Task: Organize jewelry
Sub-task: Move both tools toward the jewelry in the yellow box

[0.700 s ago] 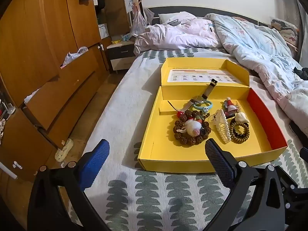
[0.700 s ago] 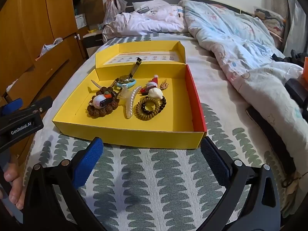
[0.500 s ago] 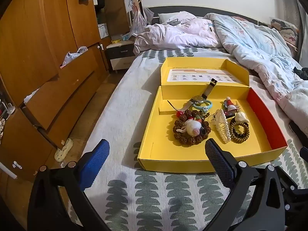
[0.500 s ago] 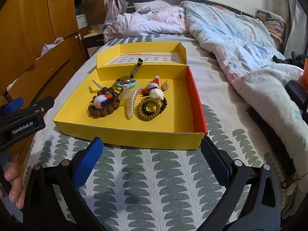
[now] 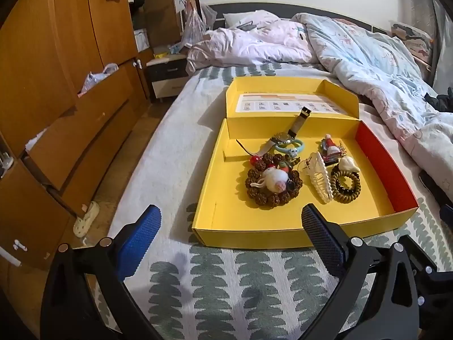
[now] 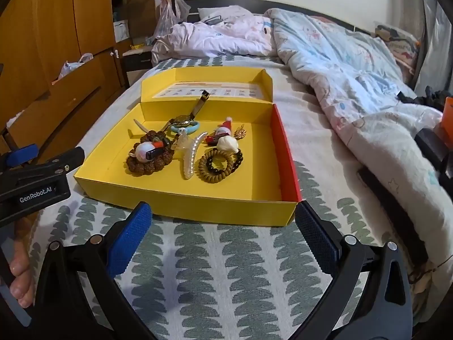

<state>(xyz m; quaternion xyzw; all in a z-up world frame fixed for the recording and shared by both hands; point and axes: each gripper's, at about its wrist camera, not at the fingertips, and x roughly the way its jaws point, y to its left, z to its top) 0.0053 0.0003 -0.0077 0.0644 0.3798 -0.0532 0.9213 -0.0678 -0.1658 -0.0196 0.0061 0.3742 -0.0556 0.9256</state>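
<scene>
An open yellow box point(image 5: 226, 215) point(image 6: 107, 167) lies on the bed with jewelry in it: a brown bead bracelet with a white charm point(image 5: 273, 182) point(image 6: 148, 153), a pearl hair claw point(image 5: 320, 181) point(image 6: 191, 155), a brown coil hair tie point(image 5: 346, 185) point(image 6: 216, 165), a watch point(image 5: 283, 138) point(image 6: 182, 119) and a blue ring-shaped tie point(image 5: 290, 146). My left gripper point(image 5: 230, 239) is open and empty, just short of the box's near wall. My right gripper point(image 6: 222, 233) is open and empty, also at the near wall.
A rumpled duvet point(image 6: 354, 79) covers the bed's right side. Wooden drawers point(image 5: 70, 130) stand to the left across a narrow floor strip with a slipper point(image 5: 85, 222). The left gripper's body point(image 6: 34, 181) shows at the left of the right wrist view.
The right gripper has moved slightly forward toward the box. The left gripper has hardly moved. Both stay open.
</scene>
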